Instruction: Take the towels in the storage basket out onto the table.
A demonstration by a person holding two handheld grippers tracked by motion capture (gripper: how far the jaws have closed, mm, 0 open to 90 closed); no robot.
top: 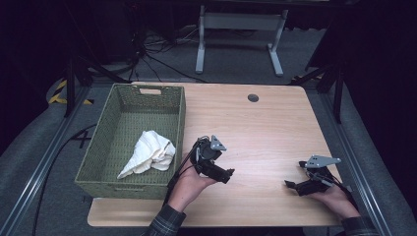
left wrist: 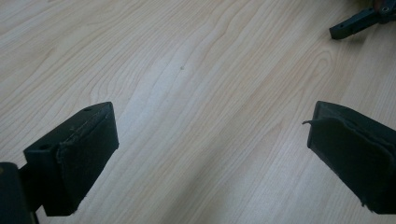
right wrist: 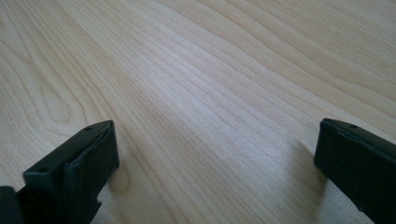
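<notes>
A green woven basket (top: 103, 142) stands on the left part of the wooden table (top: 265, 128). A crumpled white cloth (top: 150, 152) lies inside it, near its right wall. My left gripper (top: 227, 173) is held just right of the basket, low over the table, open and empty. In the left gripper view its jaws stand wide apart over bare wood (left wrist: 205, 93), and a tip of the other gripper (left wrist: 355, 23) shows at the top right. My right gripper (top: 294, 177) rests near the table's front right corner, open, with bare wood (right wrist: 215, 102) between its jaws.
A round cable hole (top: 253, 98) sits near the table's far edge. Beyond the table stands a white desk frame (top: 241, 34) with cables on the floor. A metal rail (top: 39, 167) runs along the left, and another runs along the right side.
</notes>
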